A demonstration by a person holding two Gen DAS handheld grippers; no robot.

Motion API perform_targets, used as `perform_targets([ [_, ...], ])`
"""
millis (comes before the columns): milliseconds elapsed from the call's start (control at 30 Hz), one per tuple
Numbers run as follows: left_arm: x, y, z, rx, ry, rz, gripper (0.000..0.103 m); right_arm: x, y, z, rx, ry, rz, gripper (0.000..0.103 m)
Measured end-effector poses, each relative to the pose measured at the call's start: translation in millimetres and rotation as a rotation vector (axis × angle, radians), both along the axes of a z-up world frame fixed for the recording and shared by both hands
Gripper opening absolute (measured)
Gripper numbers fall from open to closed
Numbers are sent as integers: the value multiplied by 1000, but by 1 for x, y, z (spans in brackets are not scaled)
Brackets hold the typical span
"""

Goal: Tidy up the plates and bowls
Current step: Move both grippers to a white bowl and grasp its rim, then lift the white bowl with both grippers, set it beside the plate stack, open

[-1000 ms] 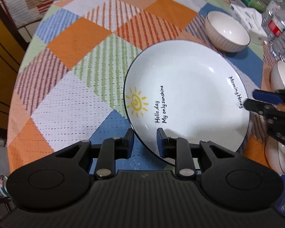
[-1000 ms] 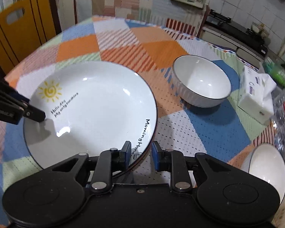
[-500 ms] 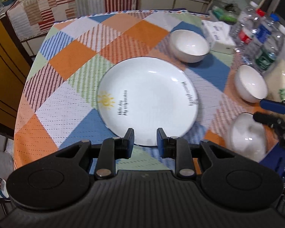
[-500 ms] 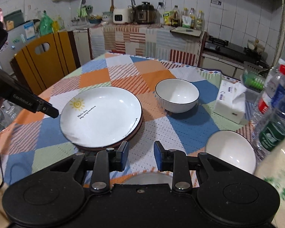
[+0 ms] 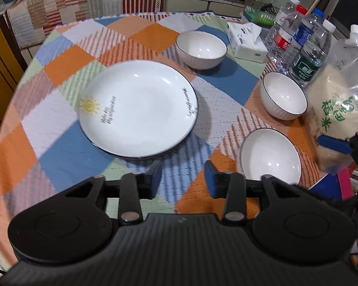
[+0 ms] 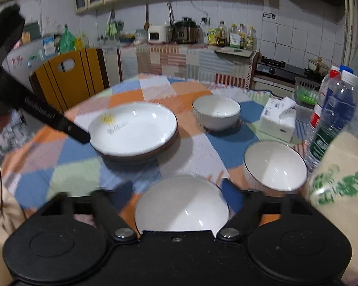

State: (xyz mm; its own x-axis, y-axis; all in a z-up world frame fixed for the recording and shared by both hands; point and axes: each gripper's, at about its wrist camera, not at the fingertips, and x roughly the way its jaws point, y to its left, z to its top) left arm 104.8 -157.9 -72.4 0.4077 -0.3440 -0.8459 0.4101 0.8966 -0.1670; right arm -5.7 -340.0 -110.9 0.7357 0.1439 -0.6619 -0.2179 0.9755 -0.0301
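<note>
A white plate with a yellow sun (image 5: 138, 109) (image 6: 133, 128) lies on top of a dark plate (image 6: 140, 156) in the middle of the table. Three white bowls stand to its right: a far one (image 5: 201, 48) (image 6: 216, 112), a middle one (image 5: 283, 95) (image 6: 275, 164) and a near one (image 5: 271, 157) (image 6: 181, 208). My left gripper (image 5: 182, 178) is open and empty above the table's near edge, below the plate. My right gripper (image 6: 176, 195) is open wide, its jaws either side of the near bowl without touching it; it also shows in the left wrist view (image 5: 339, 145).
A tissue box (image 5: 247, 39), several water bottles (image 5: 298, 45) and a bag of rice (image 5: 341, 109) crowd the table's right side. A yellow chair (image 6: 69, 83) stands at the far left. A checked cloth (image 5: 66, 131) covers the table.
Both grippers let go of the sun plate, pulled back and up from it and opened wider. The plate now rests on the dark plate.
</note>
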Motion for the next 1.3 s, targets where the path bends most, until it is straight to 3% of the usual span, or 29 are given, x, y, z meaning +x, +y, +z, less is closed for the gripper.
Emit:
perform_targets([
  [167,-2,-15,-26,-67,54,32,44,-10,2,-19,-51,60,35,96],
  [300,-9,-23,-39,-107,52,37,48,-11,3,-35,-86,108,36,96],
  [533,-16,-41,-58,-144,65,14,51,4,-2,-60,-37,173,-1,96],
  [800,-11,-63,-77,-136,59,-6,49,22,-5,-78,-16,173,27,98],
  [900,-5,-64,-83,-153,86,-9,40,21,-5,-82,-1,160,35,98],
  [967,-1,-62,-87,-179,118,-10,23,22,-5,-83,4,153,35,98],
  [1033,1,-60,-89,-217,156,-17,14,21,-4,-85,4,144,31,99],
  [1300,3,-57,-74,-111,185,-109,14,22,6,-78,6,159,63,99],
])
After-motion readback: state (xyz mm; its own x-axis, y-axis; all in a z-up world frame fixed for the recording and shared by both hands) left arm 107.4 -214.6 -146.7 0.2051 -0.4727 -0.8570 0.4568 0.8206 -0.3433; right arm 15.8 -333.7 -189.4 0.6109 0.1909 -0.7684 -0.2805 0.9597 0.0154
